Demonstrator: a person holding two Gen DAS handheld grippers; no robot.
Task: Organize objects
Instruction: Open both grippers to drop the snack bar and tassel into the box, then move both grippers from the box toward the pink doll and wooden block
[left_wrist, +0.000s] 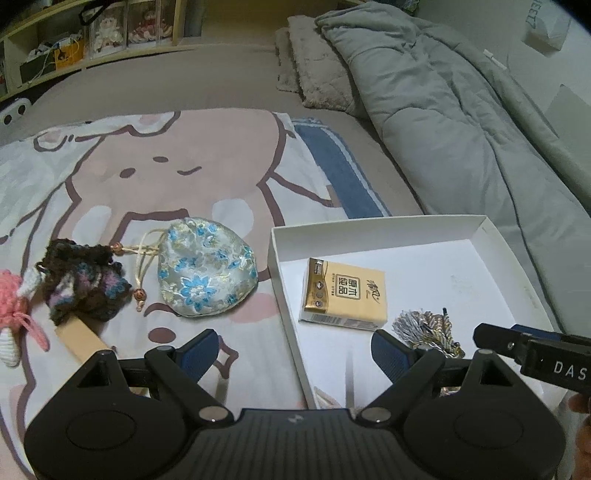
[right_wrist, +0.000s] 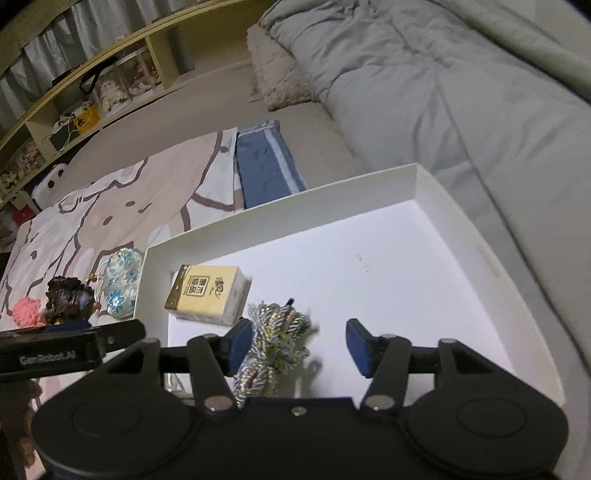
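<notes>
A white box (left_wrist: 384, 220) (right_wrist: 417, 173) lies on the bed. In it are a yellow tissue pack (left_wrist: 345, 291) (right_wrist: 207, 291) and a bundle of silver-gold cord (left_wrist: 424, 326) (right_wrist: 277, 332). Left of the box lie a blue floral silk pouch (left_wrist: 207, 267) (right_wrist: 118, 284), a dark crocheted pouch (left_wrist: 83, 280) (right_wrist: 68, 299), a pink crocheted toy (left_wrist: 11, 306) (right_wrist: 27, 310) and a wooden block (left_wrist: 79, 339). My left gripper (left_wrist: 295, 354) is open and empty above the box's left wall. My right gripper (right_wrist: 299, 347) is open inside the box; the cord lies by its left finger.
A cartoon-print blanket (left_wrist: 129, 166) covers the bed under the objects. A grey duvet (left_wrist: 443, 110) and a fluffy pillow (left_wrist: 317, 70) lie at the far right. Shelves (left_wrist: 74, 40) stand beyond the bed. The right gripper's body (left_wrist: 535, 354) reaches over the box's right part.
</notes>
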